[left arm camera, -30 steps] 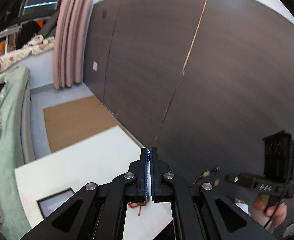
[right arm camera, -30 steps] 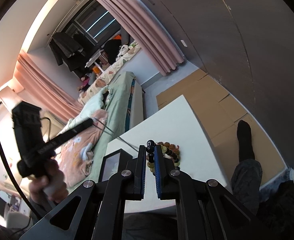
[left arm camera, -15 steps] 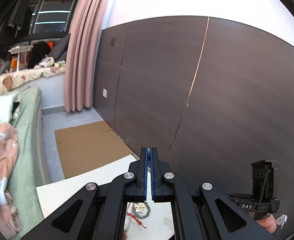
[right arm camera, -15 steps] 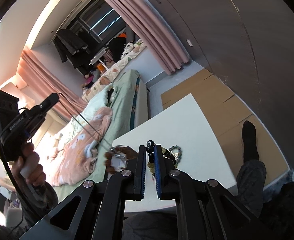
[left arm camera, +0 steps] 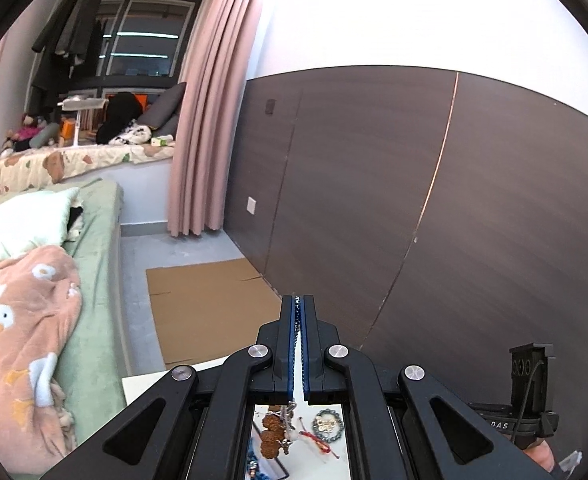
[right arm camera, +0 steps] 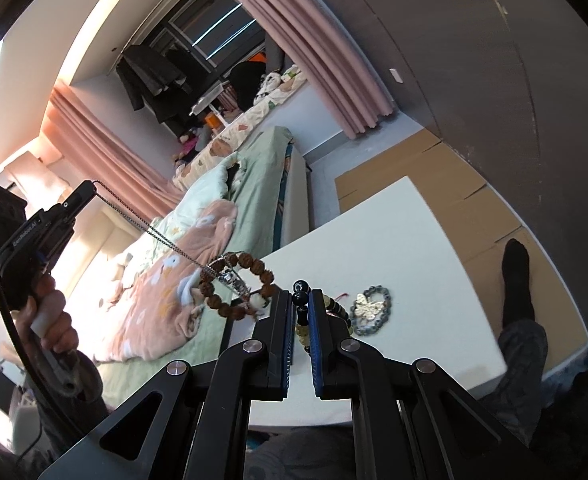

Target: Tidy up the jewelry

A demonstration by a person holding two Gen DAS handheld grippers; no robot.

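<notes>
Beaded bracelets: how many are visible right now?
3. A brown bracelet hangs on the chain held by the left gripper; a dark one sits in the right gripper; a grey one lies on the table. More may be hidden.

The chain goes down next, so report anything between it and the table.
A brown bead bracelet hangs caught on the chain below the left gripper, over the edge of the table. Nothing else visible lies between.

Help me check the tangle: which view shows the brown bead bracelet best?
The right wrist view: the bracelet shows as a nearly whole ring dangling on the chain from the left gripper. The left wrist view shows only a few beads below its gripper.
</notes>
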